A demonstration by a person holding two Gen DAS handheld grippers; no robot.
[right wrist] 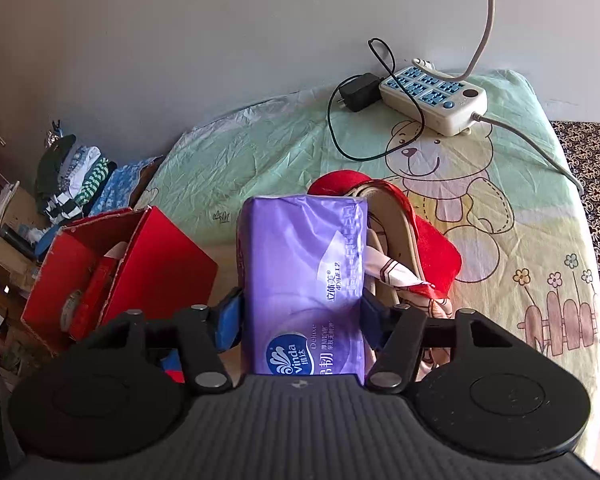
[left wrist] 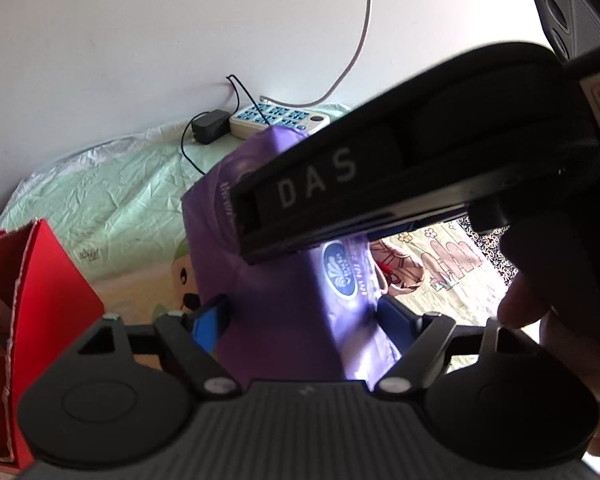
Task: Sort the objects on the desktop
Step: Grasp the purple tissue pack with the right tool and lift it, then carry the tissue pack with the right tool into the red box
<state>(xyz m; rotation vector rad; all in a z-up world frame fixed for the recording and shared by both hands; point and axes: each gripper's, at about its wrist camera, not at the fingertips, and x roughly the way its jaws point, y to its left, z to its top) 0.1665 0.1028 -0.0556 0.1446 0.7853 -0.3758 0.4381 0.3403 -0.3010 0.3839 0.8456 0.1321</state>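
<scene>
A purple tissue pack [right wrist: 304, 276] is clamped between the blue pads of my right gripper [right wrist: 300, 316], held above the bear-print cloth. The same pack [left wrist: 288, 312] sits between the blue pads of my left gripper [left wrist: 300, 316], which is shut on it too. The right gripper's black body [left wrist: 400, 184], marked "DAS", crosses over the pack in the left wrist view. A red open box [right wrist: 112, 268] stands to the left and also shows in the left wrist view [left wrist: 32, 320]. A red cloth item [right wrist: 420, 248] lies just behind the pack.
A white power strip [right wrist: 434, 98] with a black adapter [right wrist: 358, 92] and cables lies at the back of the green bear-print cloth [right wrist: 500, 220]. Folded clothes [right wrist: 76, 176] and clutter are at the far left. The wall is close behind.
</scene>
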